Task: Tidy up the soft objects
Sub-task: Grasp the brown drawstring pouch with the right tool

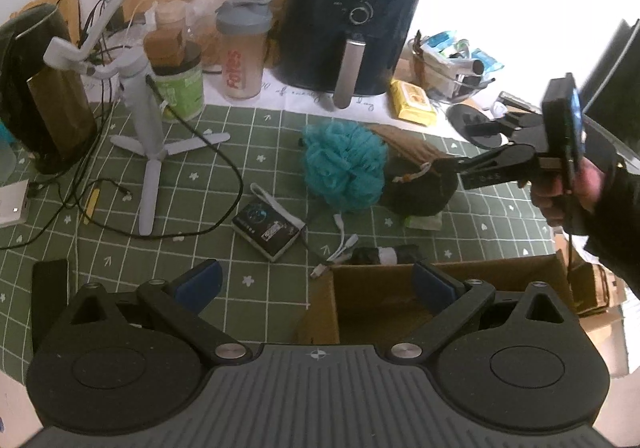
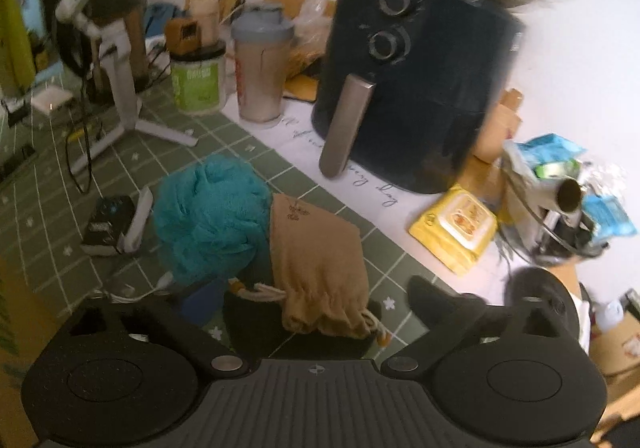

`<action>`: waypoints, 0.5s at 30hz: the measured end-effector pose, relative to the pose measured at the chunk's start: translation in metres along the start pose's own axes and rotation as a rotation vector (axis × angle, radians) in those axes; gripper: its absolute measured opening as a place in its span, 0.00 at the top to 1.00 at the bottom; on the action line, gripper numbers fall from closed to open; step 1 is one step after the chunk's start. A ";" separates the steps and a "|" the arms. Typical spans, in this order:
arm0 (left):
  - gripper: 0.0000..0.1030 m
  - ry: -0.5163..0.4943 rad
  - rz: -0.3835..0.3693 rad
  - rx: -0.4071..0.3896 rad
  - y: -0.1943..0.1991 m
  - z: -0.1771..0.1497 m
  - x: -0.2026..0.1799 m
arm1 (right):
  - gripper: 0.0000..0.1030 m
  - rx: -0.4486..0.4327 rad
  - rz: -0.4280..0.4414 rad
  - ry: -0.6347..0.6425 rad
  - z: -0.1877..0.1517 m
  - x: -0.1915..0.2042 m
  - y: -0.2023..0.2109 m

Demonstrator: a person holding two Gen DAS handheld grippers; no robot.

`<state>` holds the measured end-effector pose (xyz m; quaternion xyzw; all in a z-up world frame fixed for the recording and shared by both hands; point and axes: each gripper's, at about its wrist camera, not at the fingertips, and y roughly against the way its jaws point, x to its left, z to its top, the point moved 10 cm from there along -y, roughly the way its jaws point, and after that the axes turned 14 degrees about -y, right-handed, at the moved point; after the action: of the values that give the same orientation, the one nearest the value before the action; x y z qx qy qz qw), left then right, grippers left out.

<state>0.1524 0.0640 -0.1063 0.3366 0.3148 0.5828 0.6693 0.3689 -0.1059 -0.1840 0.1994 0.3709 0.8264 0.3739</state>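
A teal bath loofah (image 1: pixel 344 167) (image 2: pixel 208 219) lies on the green checked mat. Against its right side a tan drawstring pouch (image 2: pixel 316 268) (image 1: pixel 412 145) rests on a dark soft object (image 1: pixel 420 195) (image 2: pixel 256 332). My right gripper (image 2: pixel 316 300) (image 1: pixel 460 155), held by a hand (image 1: pixel 560 195), stands open and straddles the pouch's tied end; its blue left pad (image 2: pixel 200 300) is apart from the cloth. My left gripper (image 1: pixel 318 282) hangs open and empty above the near edge of the mat, its right finger over an open cardboard box (image 1: pixel 372 300).
A black air fryer (image 1: pixel 348 27), shaker bottle (image 1: pixel 242 51) and green tub (image 1: pixel 180 87) line the back. A white tripod (image 1: pixel 148 151) with cables stands left. A small black box (image 1: pixel 268 228), a rolled black-and-white item (image 1: pixel 384 256), yellow wipes (image 2: pixel 456 232) and a wire basket (image 2: pixel 560 207) lie around.
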 end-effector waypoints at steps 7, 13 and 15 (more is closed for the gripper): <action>0.00 0.042 0.004 0.006 0.001 -0.005 0.009 | 0.34 0.031 0.005 0.133 0.002 0.017 -0.030; 0.00 0.062 0.014 0.010 -0.002 -0.005 0.016 | 0.51 0.056 -0.024 0.210 0.000 0.026 -0.049; 0.00 0.064 0.015 0.006 -0.002 -0.004 0.016 | 0.58 0.075 -0.033 0.239 -0.004 0.029 -0.057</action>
<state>0.1520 0.0804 -0.1109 0.3221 0.3354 0.5973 0.6534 0.3744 -0.0601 -0.2286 0.1071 0.4467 0.8236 0.3326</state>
